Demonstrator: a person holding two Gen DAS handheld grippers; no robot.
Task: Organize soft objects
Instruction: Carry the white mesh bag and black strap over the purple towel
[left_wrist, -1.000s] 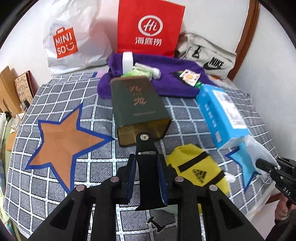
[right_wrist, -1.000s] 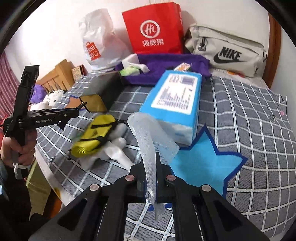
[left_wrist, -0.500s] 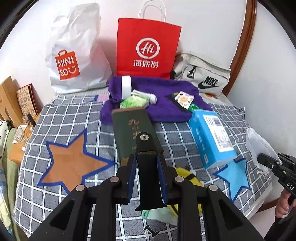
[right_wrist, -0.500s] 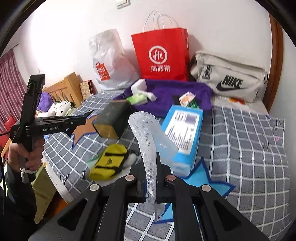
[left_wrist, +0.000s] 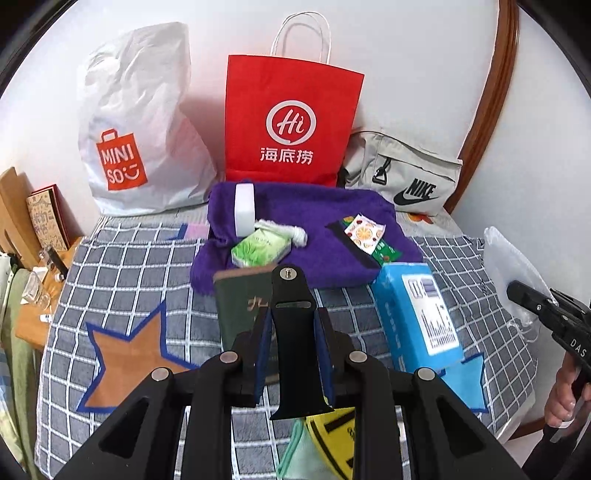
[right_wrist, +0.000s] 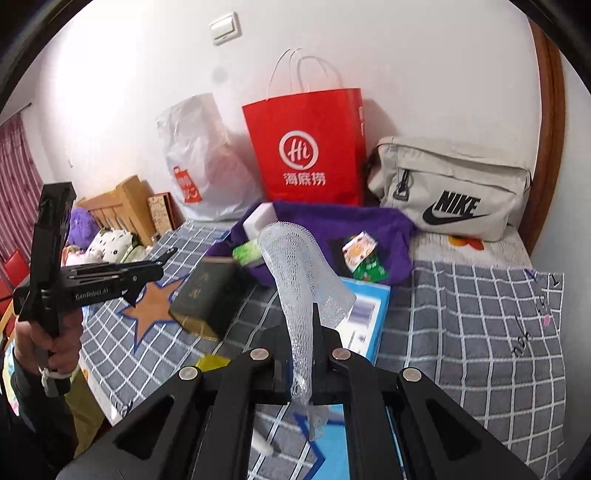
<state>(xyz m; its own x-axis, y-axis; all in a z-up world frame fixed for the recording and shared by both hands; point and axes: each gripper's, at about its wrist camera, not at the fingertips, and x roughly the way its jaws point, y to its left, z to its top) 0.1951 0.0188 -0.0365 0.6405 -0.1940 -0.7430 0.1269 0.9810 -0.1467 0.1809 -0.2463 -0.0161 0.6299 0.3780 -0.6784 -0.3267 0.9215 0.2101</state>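
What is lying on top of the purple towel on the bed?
On the purple fluffy towel: a white rectangular block, a green tissue pack, a white rolled cloth and two snack sachets. Anything beneath it is covered.

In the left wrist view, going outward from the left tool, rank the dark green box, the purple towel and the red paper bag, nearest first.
1. Dark green box, just beyond the left tool.
2. Purple towel, behind the box.
3. Red paper bag, upright against the wall.
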